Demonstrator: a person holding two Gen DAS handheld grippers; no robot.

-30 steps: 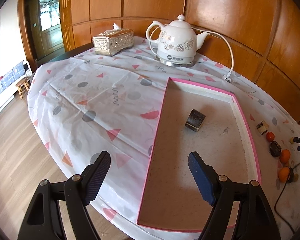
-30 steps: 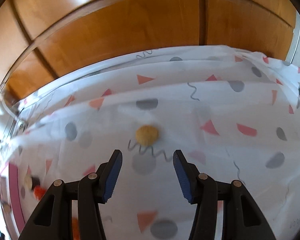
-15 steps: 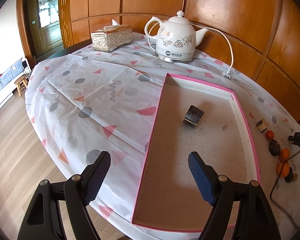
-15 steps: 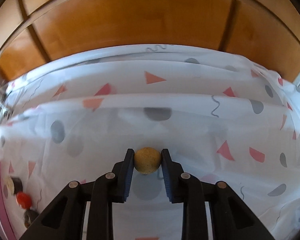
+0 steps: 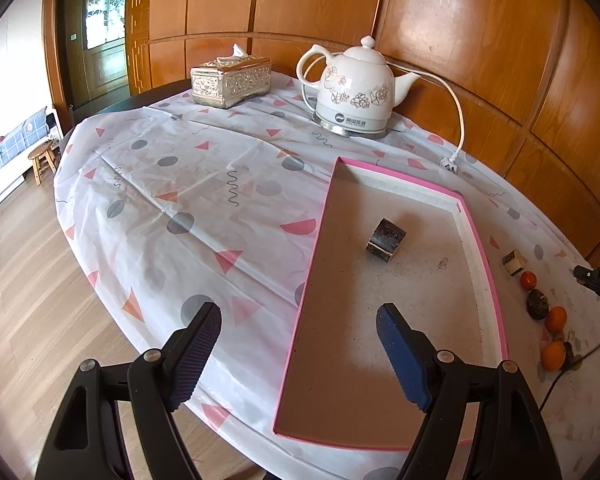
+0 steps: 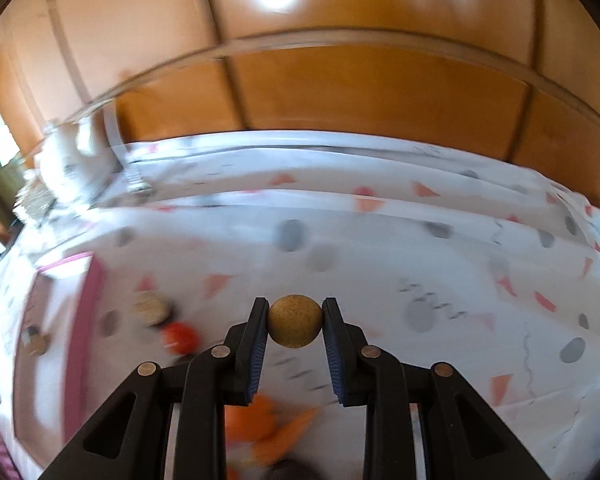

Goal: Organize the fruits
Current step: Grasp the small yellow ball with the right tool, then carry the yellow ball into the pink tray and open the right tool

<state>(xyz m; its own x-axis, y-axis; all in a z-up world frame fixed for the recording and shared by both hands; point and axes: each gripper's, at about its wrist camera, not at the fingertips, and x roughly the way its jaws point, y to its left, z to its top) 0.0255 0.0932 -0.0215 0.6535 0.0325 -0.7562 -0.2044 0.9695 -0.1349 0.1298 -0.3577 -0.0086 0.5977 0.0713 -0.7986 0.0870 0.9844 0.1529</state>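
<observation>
Right hand-held gripper (image 6: 295, 326): pads clamped on small tan round fruit (image 6: 295, 321), clear of tabletop (image 6: 440, 248). Fruit round, no long axis. Pink-rimmed tray (image 5: 482, 248) lies to gripper's left, beyond loose fruits. Left hand-held gripper (image 5: 298, 334): jaws wide, empty, over tray's near end. Tray contents: one dark block (image 5: 385, 239) only. Oranges (image 5: 556, 319) outside, right of rim.

A home dining room: a round table (image 5: 148, 216) under a patterned plastic cloth, wood-panelled walls (image 5: 460, 40) behind, a floral electric kettle (image 5: 354, 92) and ornate tissue box (image 5: 230, 80) at the far side, a stool (image 5: 42, 158) far left.
</observation>
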